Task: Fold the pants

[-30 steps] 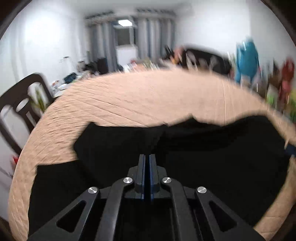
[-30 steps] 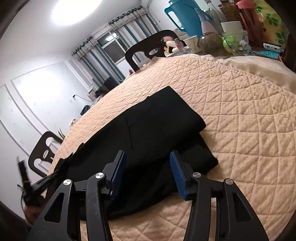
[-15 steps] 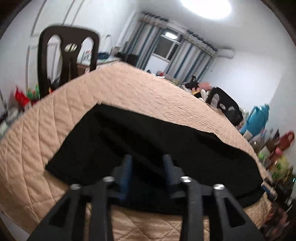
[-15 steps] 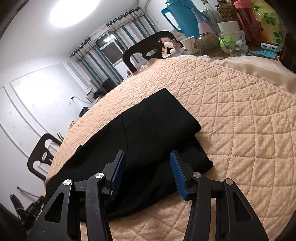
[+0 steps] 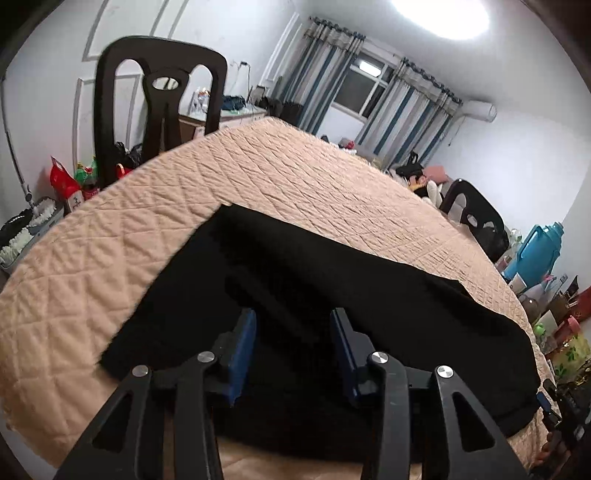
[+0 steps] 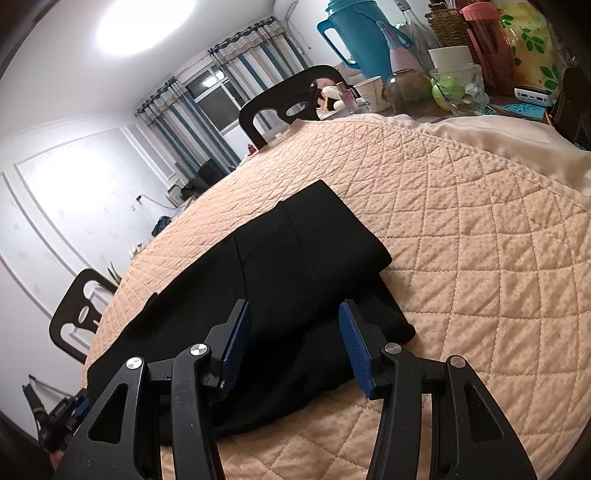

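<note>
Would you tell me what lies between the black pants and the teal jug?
In the right wrist view, only bare quilted cover and its cream edge separate pants from jug.

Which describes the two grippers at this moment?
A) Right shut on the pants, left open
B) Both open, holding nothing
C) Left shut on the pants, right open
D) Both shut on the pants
B: the left gripper and the right gripper both show a wide gap between their blue pads, with the black pants lying flat on the quilt.

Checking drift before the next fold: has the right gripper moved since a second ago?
No. The right gripper hangs open over the same corner of the black pants, and the chair back behind has barely shifted in view.
</note>
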Action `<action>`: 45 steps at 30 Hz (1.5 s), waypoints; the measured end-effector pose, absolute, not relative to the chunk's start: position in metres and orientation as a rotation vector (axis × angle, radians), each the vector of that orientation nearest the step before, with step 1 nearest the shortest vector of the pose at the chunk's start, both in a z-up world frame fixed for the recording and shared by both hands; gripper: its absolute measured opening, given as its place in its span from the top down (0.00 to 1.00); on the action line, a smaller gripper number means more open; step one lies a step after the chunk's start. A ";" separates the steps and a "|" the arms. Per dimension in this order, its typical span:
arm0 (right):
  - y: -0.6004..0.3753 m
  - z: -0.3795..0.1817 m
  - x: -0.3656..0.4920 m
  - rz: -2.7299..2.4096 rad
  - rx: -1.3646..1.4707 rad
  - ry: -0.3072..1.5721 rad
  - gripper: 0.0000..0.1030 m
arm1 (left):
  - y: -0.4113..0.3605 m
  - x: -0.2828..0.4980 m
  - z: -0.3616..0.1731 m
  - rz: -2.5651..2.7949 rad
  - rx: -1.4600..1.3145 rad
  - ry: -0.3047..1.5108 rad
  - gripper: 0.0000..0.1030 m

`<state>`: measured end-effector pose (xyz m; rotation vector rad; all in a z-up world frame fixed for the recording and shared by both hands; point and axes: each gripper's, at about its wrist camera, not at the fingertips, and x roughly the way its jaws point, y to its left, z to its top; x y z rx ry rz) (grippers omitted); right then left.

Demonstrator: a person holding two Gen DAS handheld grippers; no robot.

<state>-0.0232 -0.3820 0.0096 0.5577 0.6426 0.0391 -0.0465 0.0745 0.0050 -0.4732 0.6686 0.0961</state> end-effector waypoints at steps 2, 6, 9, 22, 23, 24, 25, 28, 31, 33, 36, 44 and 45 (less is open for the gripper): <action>-0.382 0.010 -0.023 0.037 0.557 0.645 0.51 | 0.070 -0.042 0.005 0.103 -0.454 0.675 0.65; -0.383 0.009 -0.023 0.030 0.558 0.645 0.51 | 0.072 -0.033 0.002 0.116 -0.459 0.708 0.96; -0.384 0.009 -0.023 0.028 0.564 0.645 0.51 | 0.077 -0.051 0.014 0.125 -0.490 0.631 0.96; -0.398 0.013 -0.026 -0.009 0.600 0.644 0.51 | 0.093 -0.088 -0.002 0.127 -0.544 0.616 0.95; -0.399 0.014 -0.025 -0.017 0.601 0.648 0.51 | 0.092 -0.087 -0.001 0.123 -0.547 0.615 0.95; -0.401 0.014 -0.024 -0.022 0.606 0.651 0.51 | 0.091 -0.087 0.001 0.119 -0.543 0.613 0.95; -0.403 0.014 -0.022 -0.027 0.612 0.654 0.51 | 0.091 -0.086 0.002 0.117 -0.535 0.611 0.95; -0.410 0.012 -0.017 -0.055 0.638 0.667 0.51 | 0.091 -0.085 0.004 0.112 -0.523 0.614 0.95; -0.421 0.006 -0.012 -0.105 0.663 0.700 0.51 | 0.090 -0.083 0.005 0.110 -0.518 0.619 0.95; -0.426 0.004 -0.007 -0.088 0.681 0.711 0.51 | 0.091 -0.083 0.004 0.109 -0.514 0.622 0.95; -0.426 0.006 0.004 -0.026 0.680 0.725 0.51 | 0.091 -0.083 0.004 0.106 -0.513 0.623 0.95; -0.420 0.013 0.007 -0.069 0.593 0.719 0.83 | 0.092 -0.079 0.010 0.096 -0.508 0.620 0.95; -0.420 0.015 0.006 -0.067 0.586 0.717 0.86 | 0.093 -0.078 0.012 0.093 -0.506 0.620 0.95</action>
